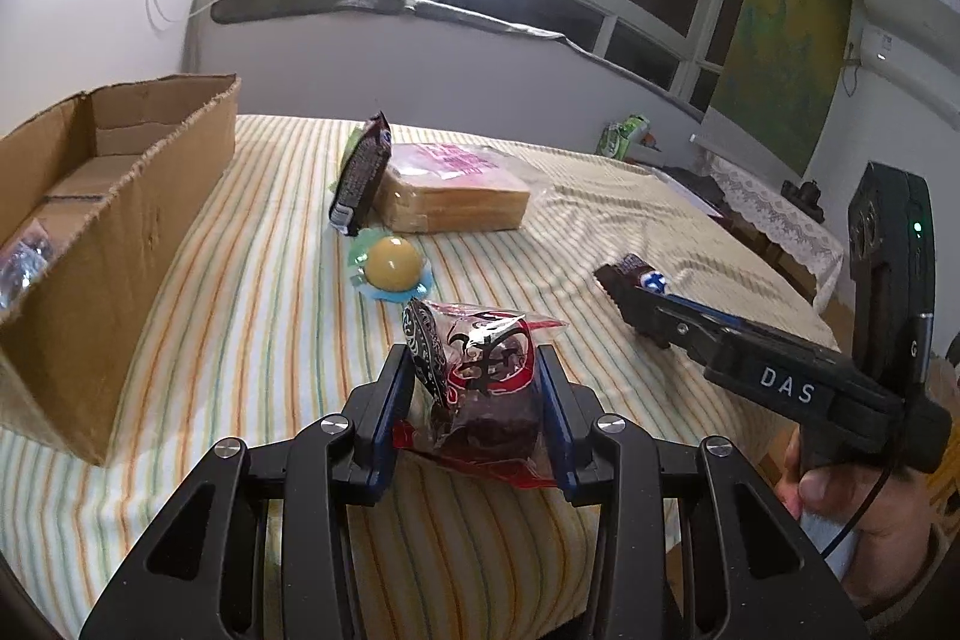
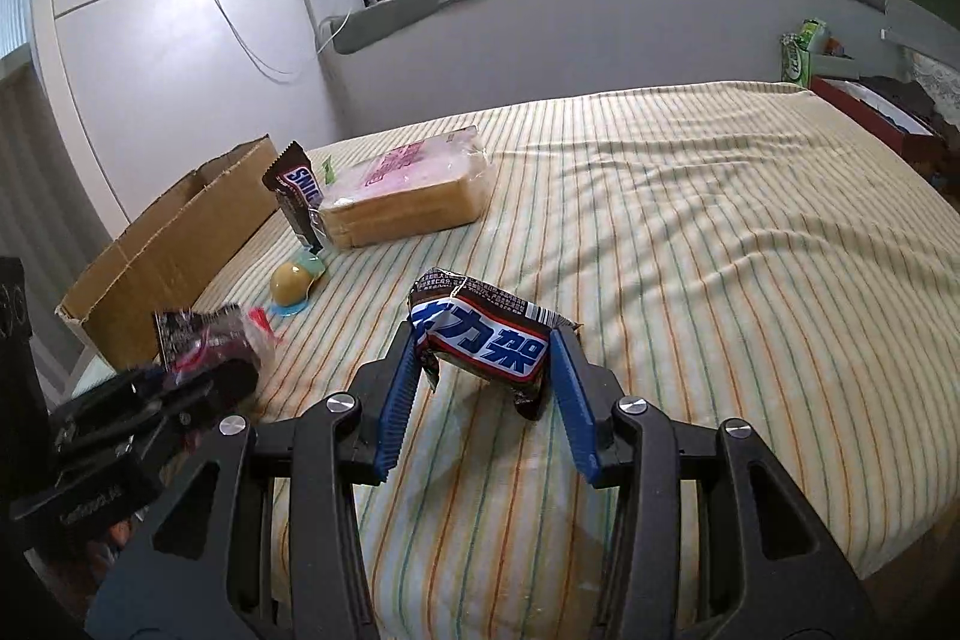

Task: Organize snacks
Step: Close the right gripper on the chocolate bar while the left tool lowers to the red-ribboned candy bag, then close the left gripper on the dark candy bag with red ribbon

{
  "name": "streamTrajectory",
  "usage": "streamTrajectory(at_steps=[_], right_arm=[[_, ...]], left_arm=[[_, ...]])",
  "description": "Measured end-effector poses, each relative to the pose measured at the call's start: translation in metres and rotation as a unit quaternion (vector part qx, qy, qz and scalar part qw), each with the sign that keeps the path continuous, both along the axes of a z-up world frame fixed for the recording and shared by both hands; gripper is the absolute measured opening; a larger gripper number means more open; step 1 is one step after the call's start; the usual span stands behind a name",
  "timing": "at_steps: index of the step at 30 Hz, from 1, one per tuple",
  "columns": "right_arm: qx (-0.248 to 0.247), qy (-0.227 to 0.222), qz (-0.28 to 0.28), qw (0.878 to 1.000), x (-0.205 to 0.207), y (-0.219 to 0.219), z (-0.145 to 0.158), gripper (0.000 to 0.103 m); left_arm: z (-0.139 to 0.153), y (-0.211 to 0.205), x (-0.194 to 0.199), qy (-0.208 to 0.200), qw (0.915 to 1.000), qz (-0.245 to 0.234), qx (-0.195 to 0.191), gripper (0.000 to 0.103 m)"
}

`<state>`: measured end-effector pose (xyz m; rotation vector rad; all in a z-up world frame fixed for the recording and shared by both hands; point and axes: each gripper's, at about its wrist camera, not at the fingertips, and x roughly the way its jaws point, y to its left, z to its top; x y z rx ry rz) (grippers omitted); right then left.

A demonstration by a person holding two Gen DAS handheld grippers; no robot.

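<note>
My left gripper [image 1: 474, 358] is shut on a clear packet with red and black print holding a dark cake [image 1: 489, 388], lifted just above the striped cloth [image 1: 270, 316]. The right wrist view shows this gripper [image 2: 180, 376] and its packet [image 2: 210, 340] at the lower left. My right gripper [image 2: 485, 337] is shut on a brown chocolate bar with blue lettering [image 2: 474, 316], held crosswise above the cloth. In the left wrist view it [image 1: 636, 280] stands to the right with the bar [image 1: 639, 271] at its tip. An open cardboard box [image 1: 120, 232] lies at the left.
A bagged loaf of sliced bread [image 1: 456, 190] lies mid-table, a second chocolate bar [image 1: 360, 178] leaning on it, a yellow jelly cup [image 1: 393, 262] in front. The box holds a shiny wrapped item [image 1: 24, 262]. A hand [image 1: 822, 484] grips the right tool. Clutter lies beyond the far right edge [image 2: 864, 100].
</note>
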<state>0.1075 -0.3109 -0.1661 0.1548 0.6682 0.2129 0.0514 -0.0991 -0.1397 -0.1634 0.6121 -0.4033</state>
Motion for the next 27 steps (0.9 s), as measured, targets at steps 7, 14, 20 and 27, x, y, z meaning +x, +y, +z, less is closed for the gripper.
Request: streamTrajectory(at_steps=[7, 14, 20, 27], right_arm=[[-0.001, 0.001, 0.004, 1.0, 0.002, 0.002, -0.003, 0.046], [-0.001, 0.001, 0.004, 1.0, 0.002, 0.002, -0.003, 0.045], [0.0, 0.003, 0.007, 1.0, 0.003, 0.002, -0.003, 0.046], [0.003, 0.003, 0.007, 1.0, 0.004, 0.001, -0.004, 0.046]], left_arm=[[-0.002, 0.003, 0.009, 0.017, 0.997, 0.032, 0.069, 0.07], [-0.004, -0.001, -0.012, 0.024, 0.9973, 0.014, 0.068, 0.059], [0.005, 0.006, -0.005, 0.006, 0.993, 0.07, 0.096, 0.059], [0.037, 0.01, -0.027, -0.102, 0.9847, 0.082, 0.115, 0.08]])
